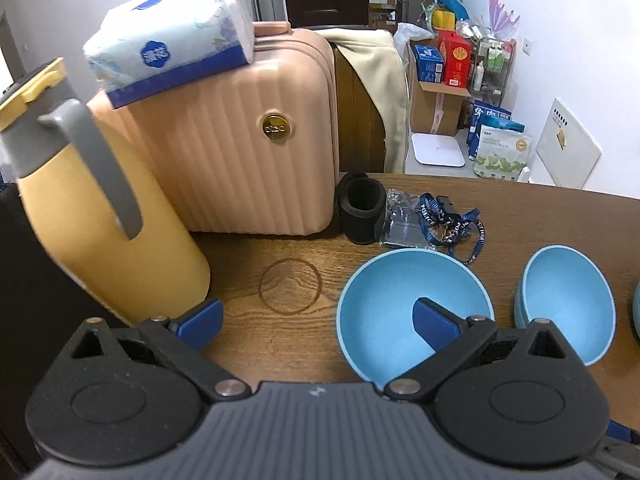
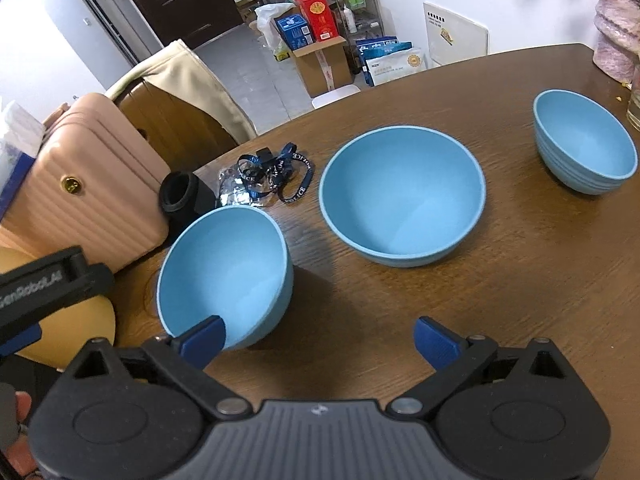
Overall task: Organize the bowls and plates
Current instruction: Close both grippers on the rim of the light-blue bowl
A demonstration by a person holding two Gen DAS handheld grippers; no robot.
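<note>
My left claw [image 1: 316, 324] gapes wide, gripping nothing; the nearest blue bowl [image 1: 404, 312] sits under my right pad [image 1: 436, 322], so I'd sink that pad inside the rim before pinching. A second bowl [image 1: 568, 300] sits further right. Over to my right claw [image 2: 318, 338]: spread too, empty, left pad [image 2: 202, 340] touching that bowl's rim. Only here: the far ribbed bowl [image 2: 586, 144].
</note>
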